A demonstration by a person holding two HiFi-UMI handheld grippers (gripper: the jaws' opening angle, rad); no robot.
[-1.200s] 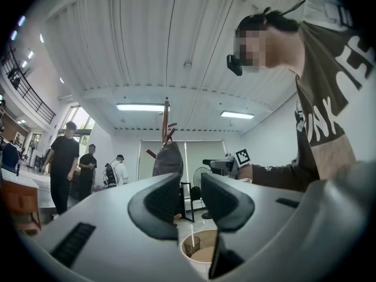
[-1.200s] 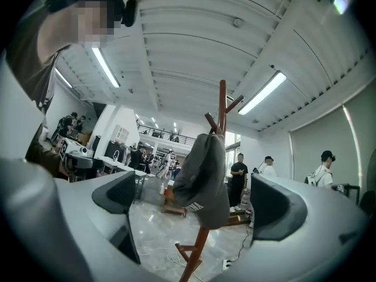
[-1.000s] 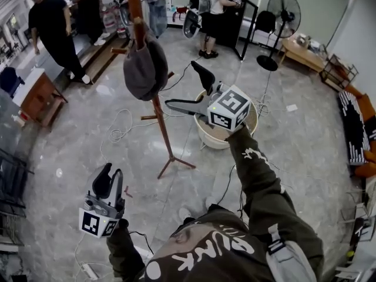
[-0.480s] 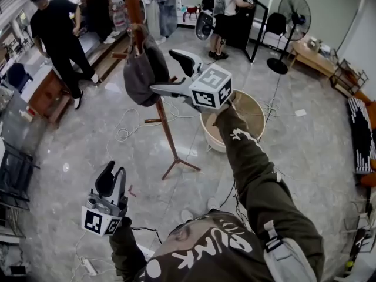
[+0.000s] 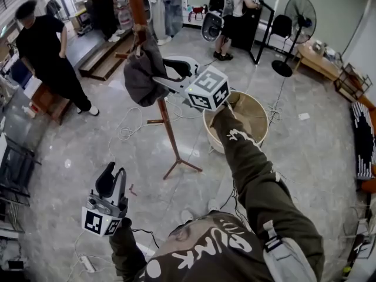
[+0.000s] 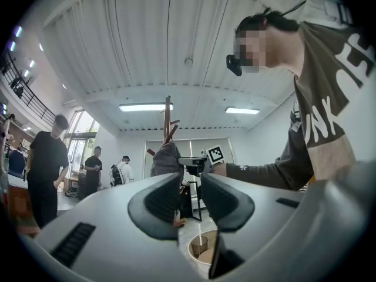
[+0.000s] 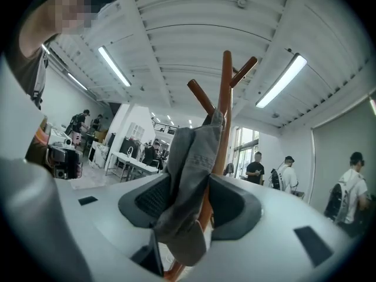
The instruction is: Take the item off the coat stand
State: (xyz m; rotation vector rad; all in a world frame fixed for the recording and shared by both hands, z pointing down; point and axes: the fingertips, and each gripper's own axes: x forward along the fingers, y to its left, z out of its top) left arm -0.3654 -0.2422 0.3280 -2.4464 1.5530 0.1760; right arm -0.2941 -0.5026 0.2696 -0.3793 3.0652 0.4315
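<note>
Grey hat (image 5: pixel 140 75): soft, seamed, denim-like fabric, crumpled and sagging, hanging from a peg high on the coat stand (image 5: pixel 168 135), against the left side of the pole and touching it. Coat stand: reddish-brown wood, single upright pole, short pegs angled upward near the top, splayed legs at the base. It stands far and left of centre.

Tile floor (image 5: pixel 305 151) w/ coat stand (image 5: pixel 167 128), basket (image 5: pixel 212 141), cables (image 5: pixel 125 131).
</note>
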